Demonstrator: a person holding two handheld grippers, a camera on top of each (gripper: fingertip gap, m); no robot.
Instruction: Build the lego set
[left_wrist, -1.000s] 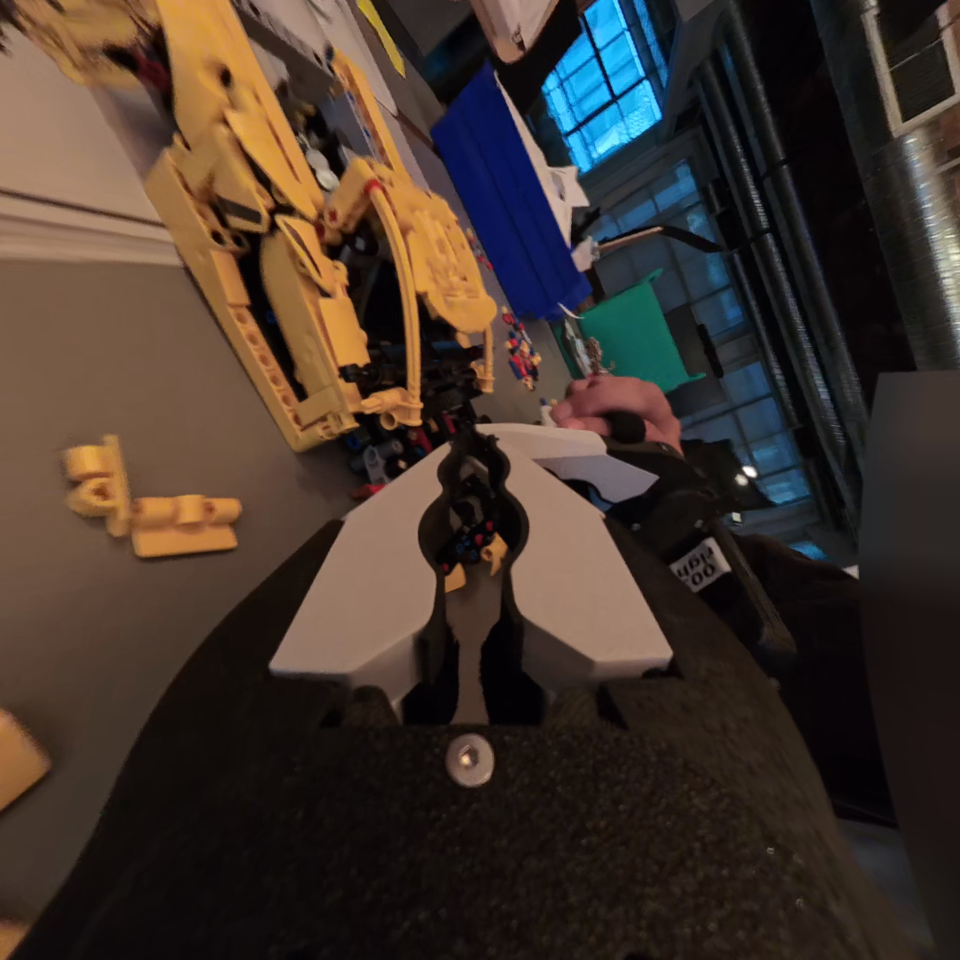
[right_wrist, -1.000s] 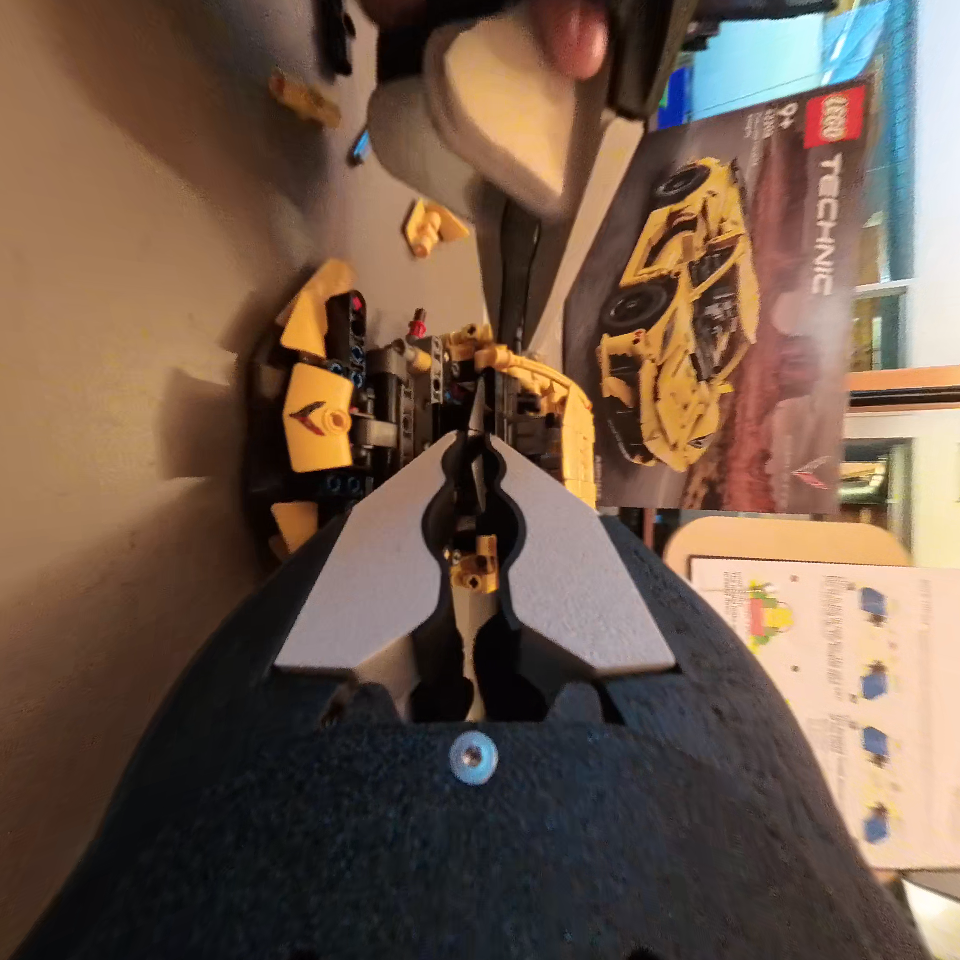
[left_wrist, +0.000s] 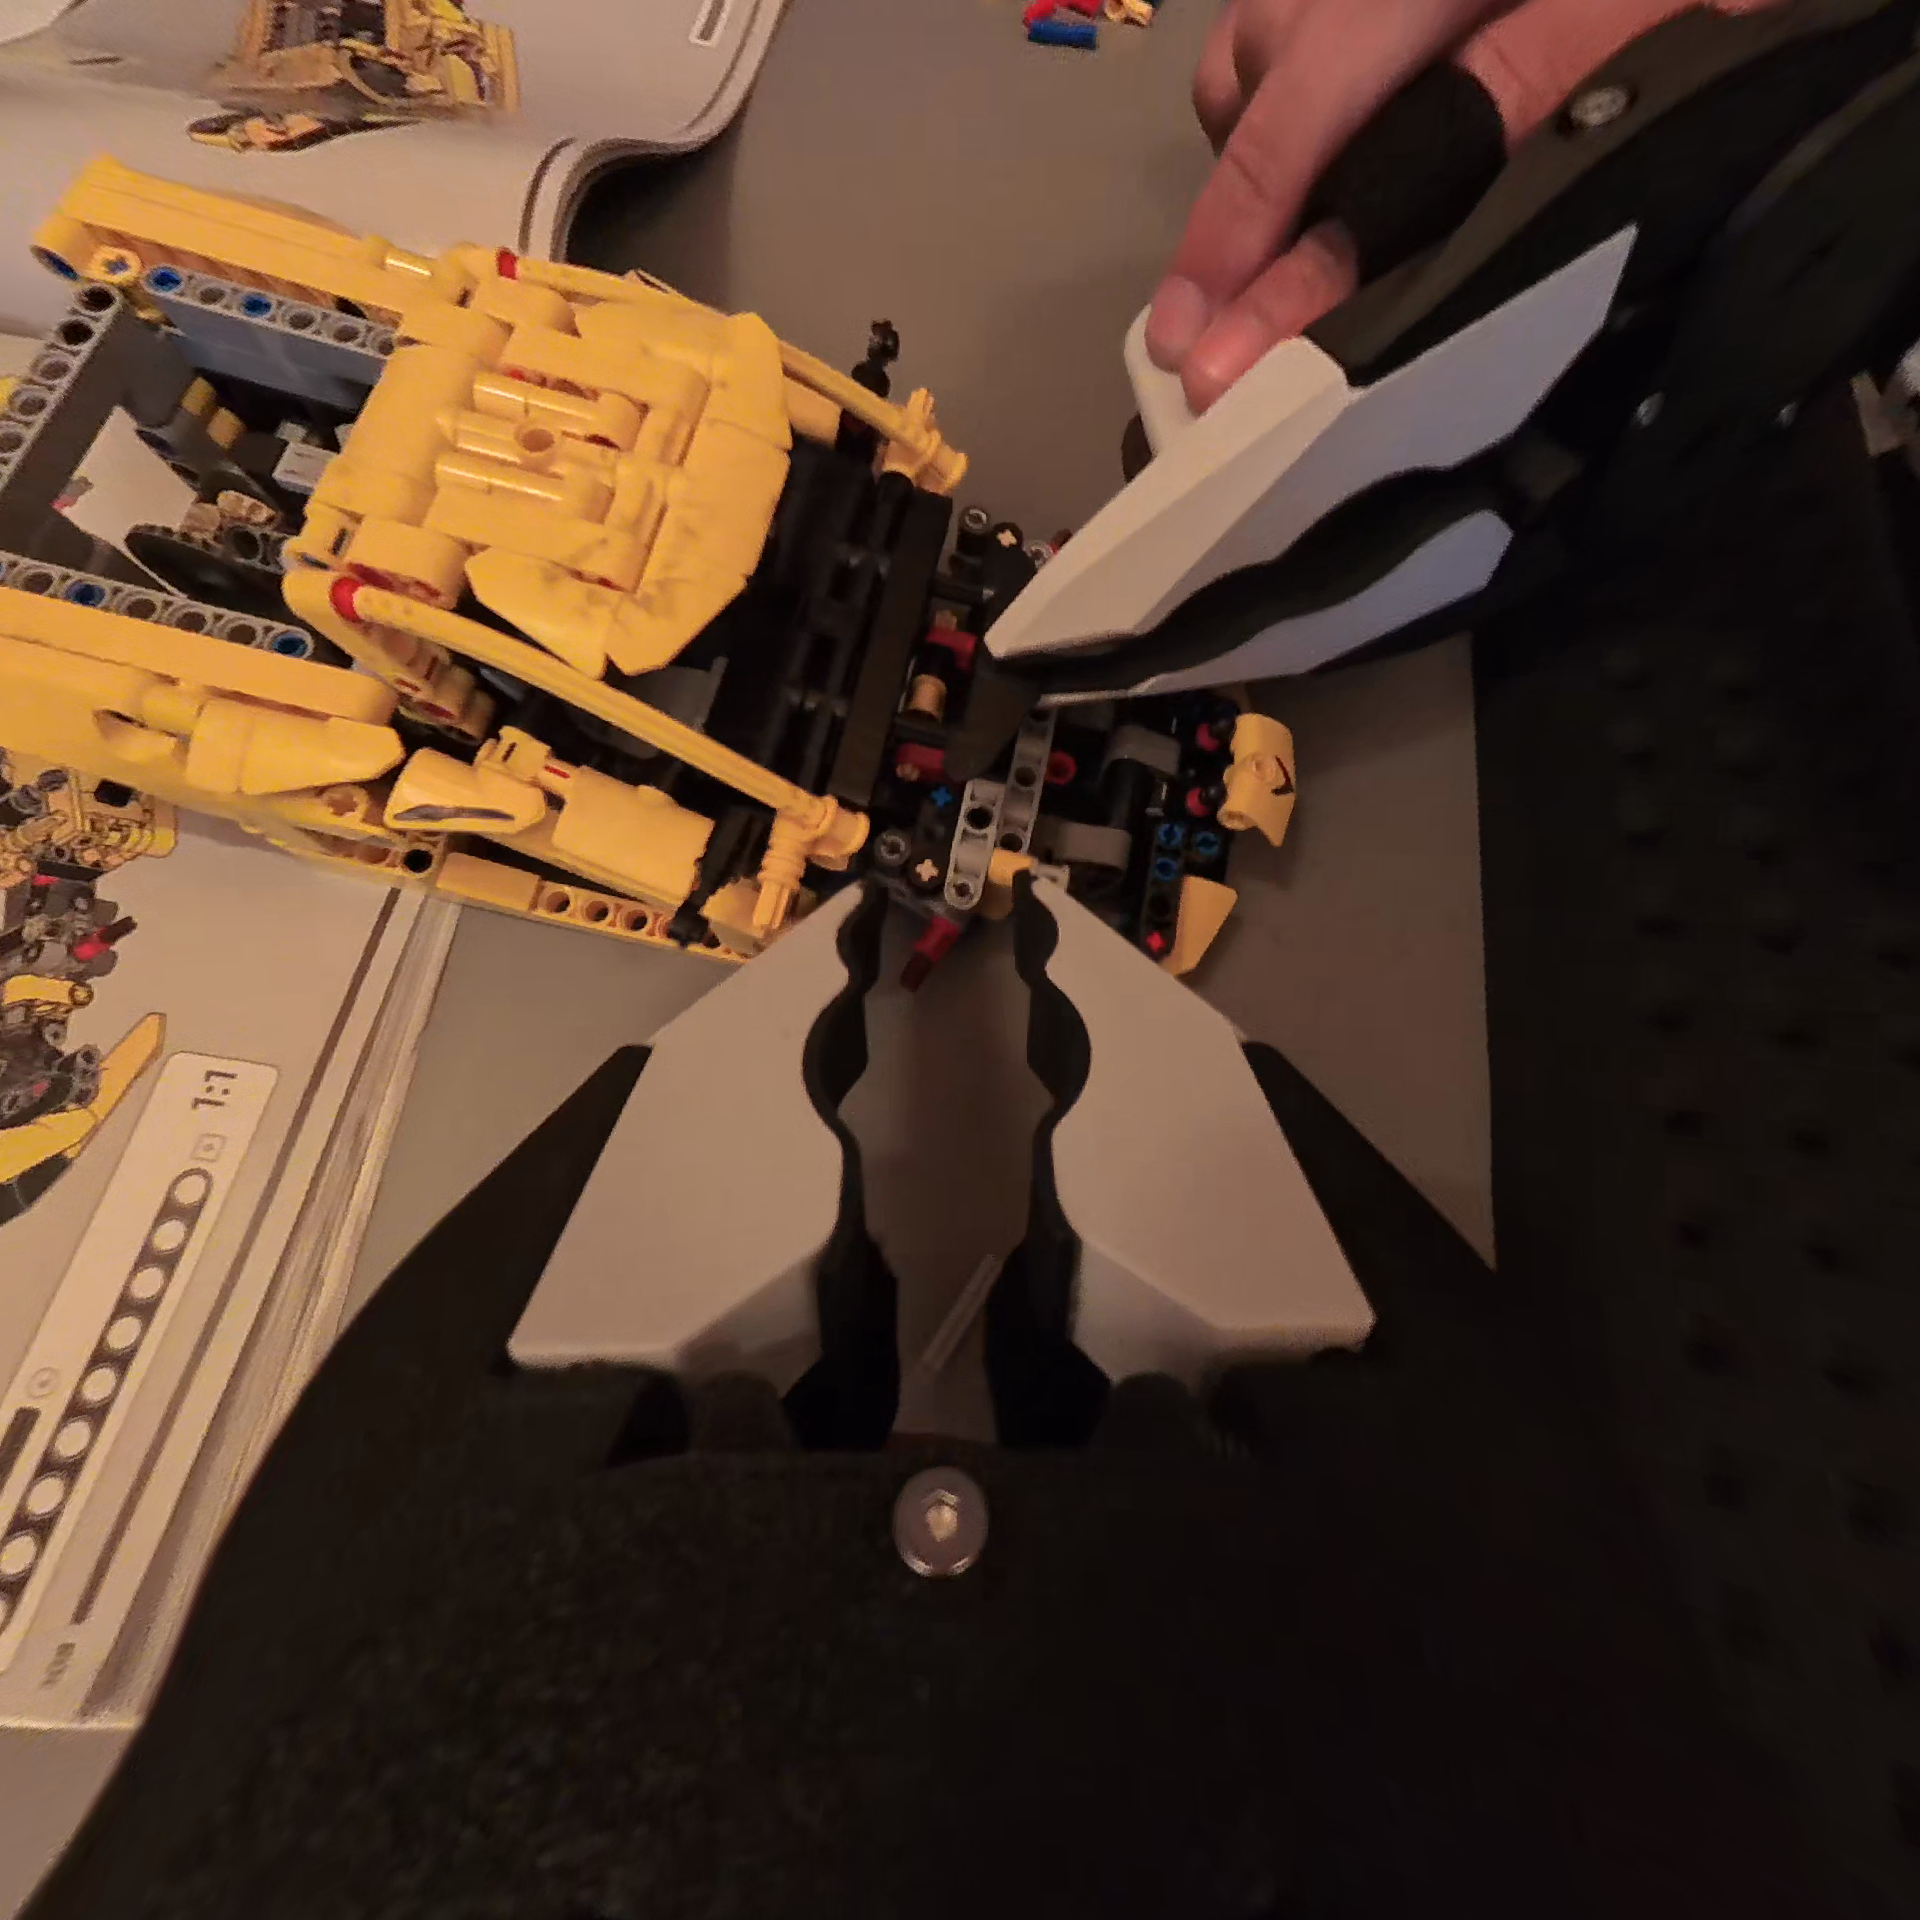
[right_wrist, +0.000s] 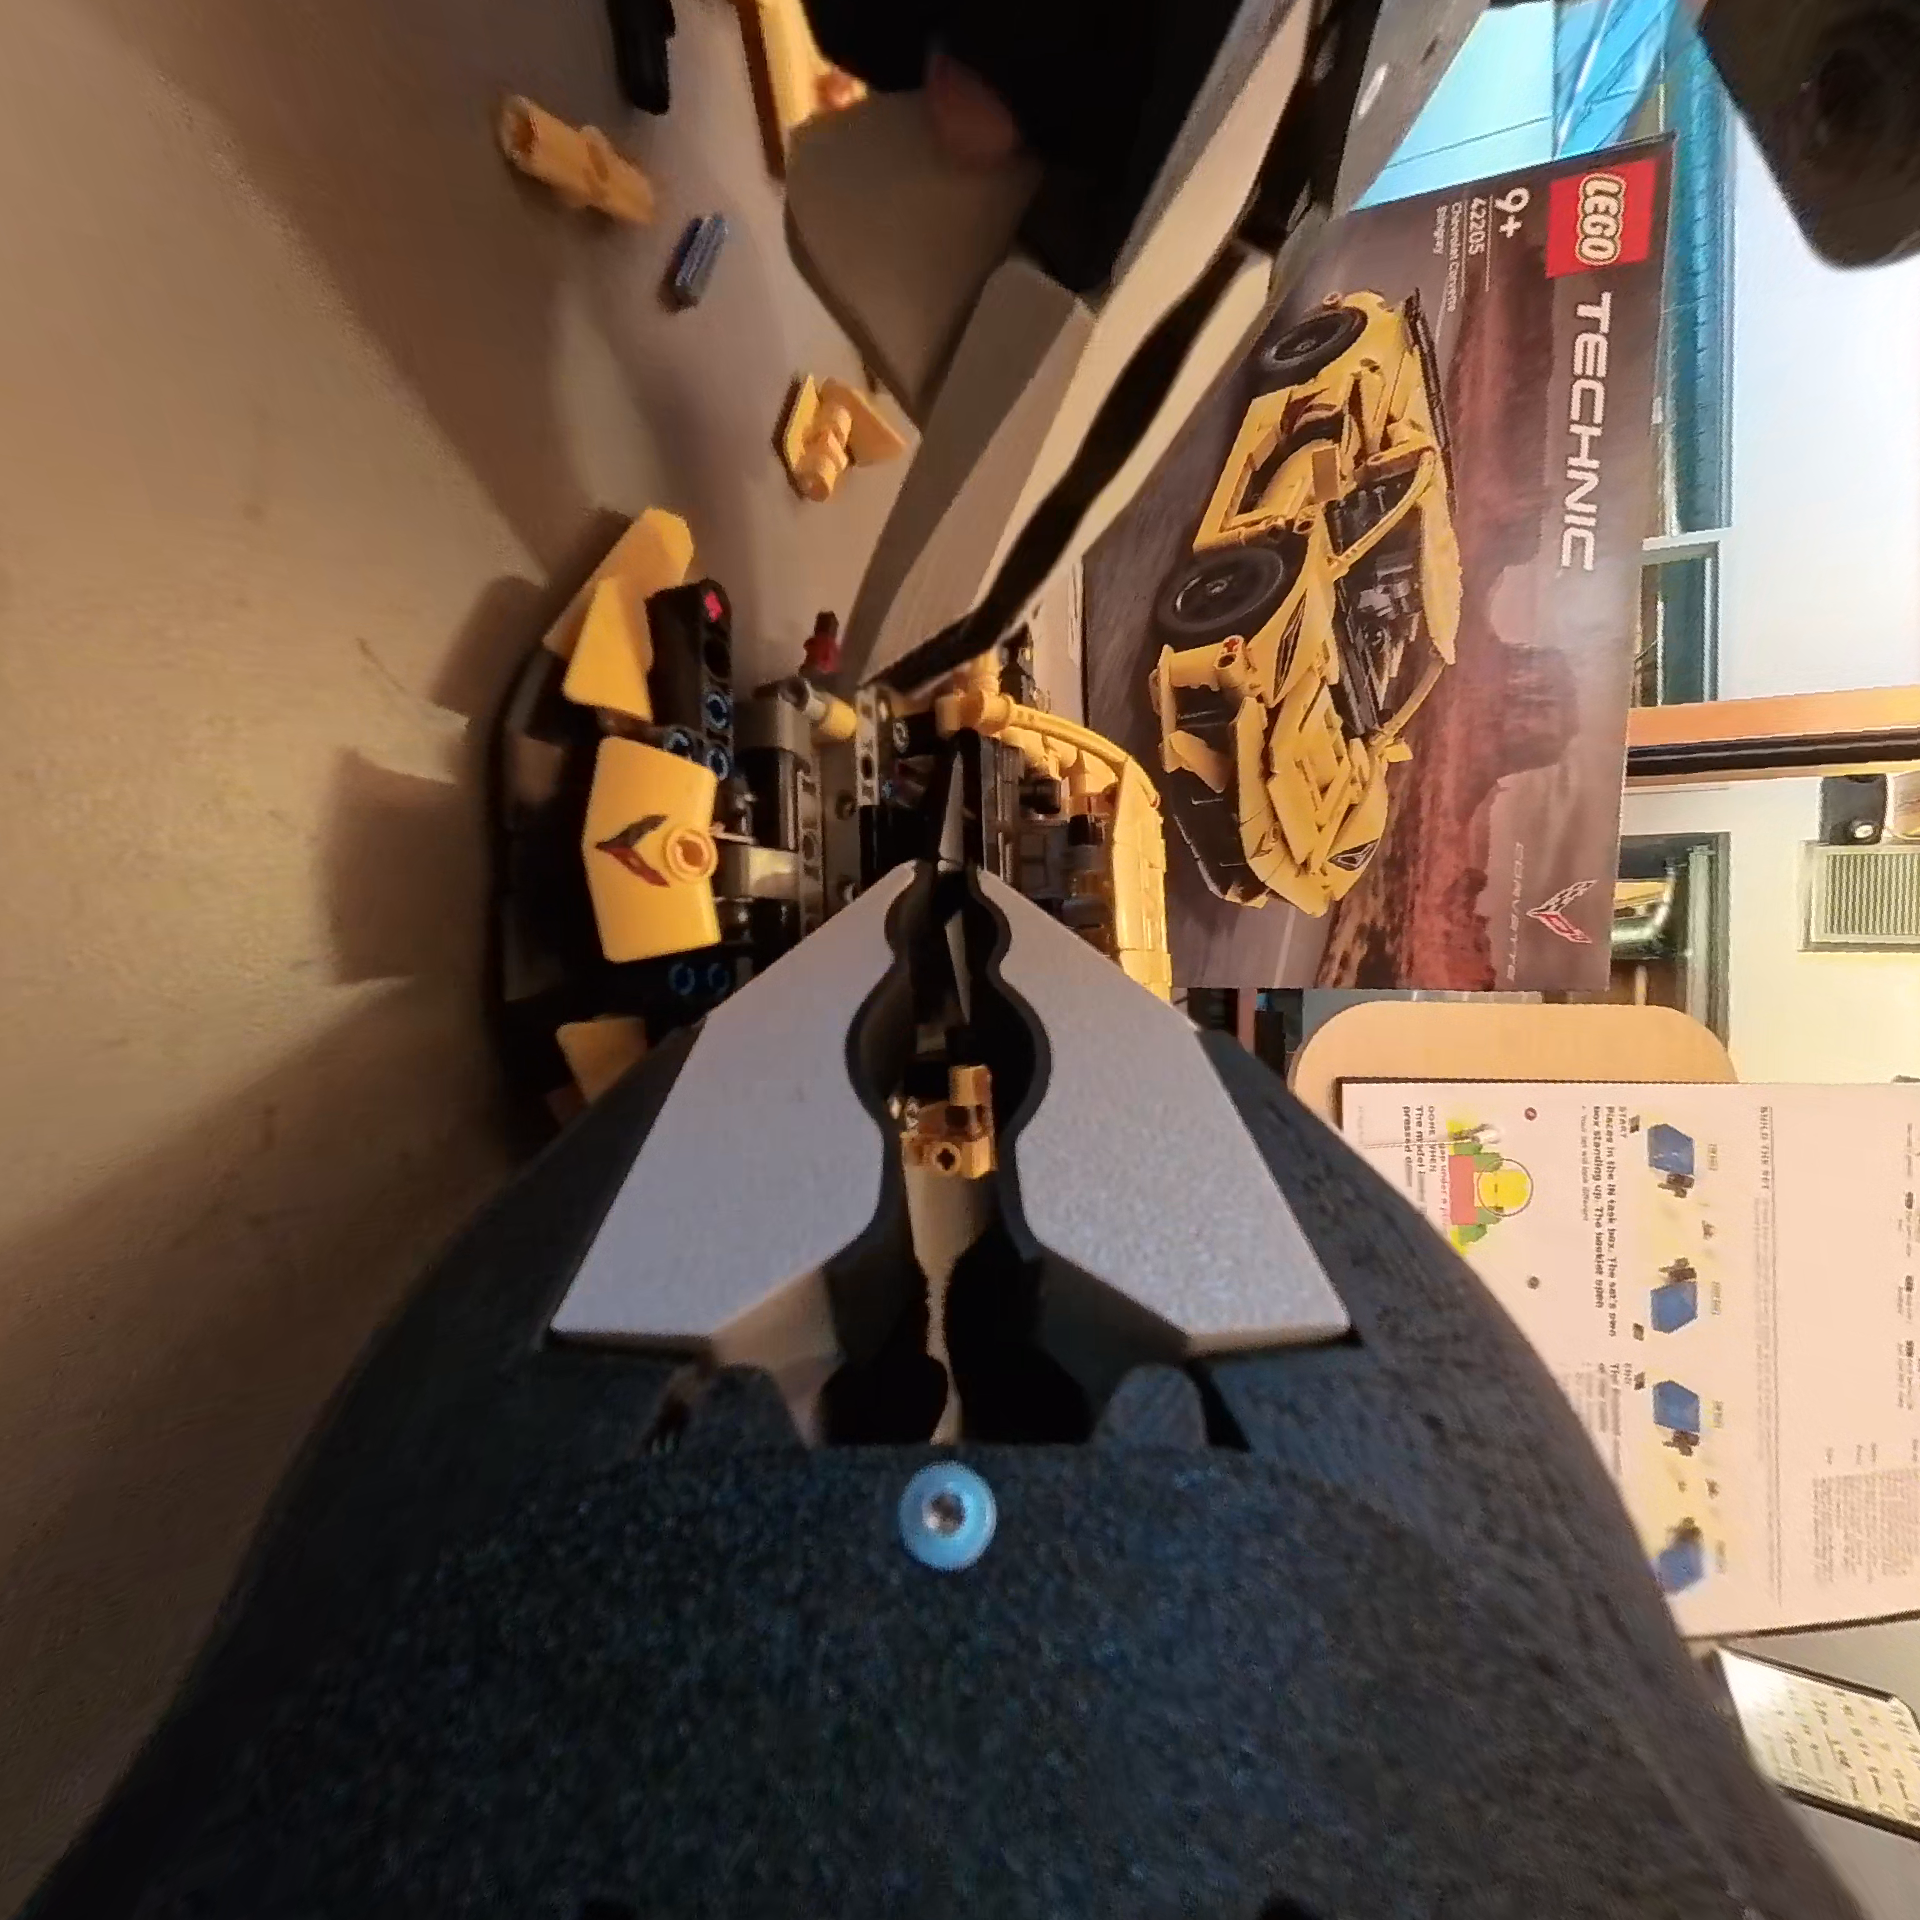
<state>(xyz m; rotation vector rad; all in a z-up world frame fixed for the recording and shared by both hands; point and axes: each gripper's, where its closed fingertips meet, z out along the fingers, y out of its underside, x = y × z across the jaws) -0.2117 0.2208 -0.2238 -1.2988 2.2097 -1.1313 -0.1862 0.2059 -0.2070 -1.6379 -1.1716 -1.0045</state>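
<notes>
Since a second ago your left gripper (left_wrist: 940, 904) has swung over the half-built yellow plastic car (left_wrist: 540, 582) on the grey table (left_wrist: 1351, 1039), jaws parted and empty, while the right gripper (right_wrist: 940, 883) stays nearly closed on a small yellow connector (right_wrist: 951, 1127) (light, stiff, easily dislodged; hold the chassis beams).

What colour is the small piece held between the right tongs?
Yellow. The small piece sits between the right tongs; the right wrist view shows it best.

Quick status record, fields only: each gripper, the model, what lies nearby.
left gripper: open, fingertips at the front end of the yellow and black brick car model
right gripper: shut on a dark panel of the model
small yellow connector piece: sits between the right fingers
open instruction booklet: partly under the model
set box: behind the model
</notes>
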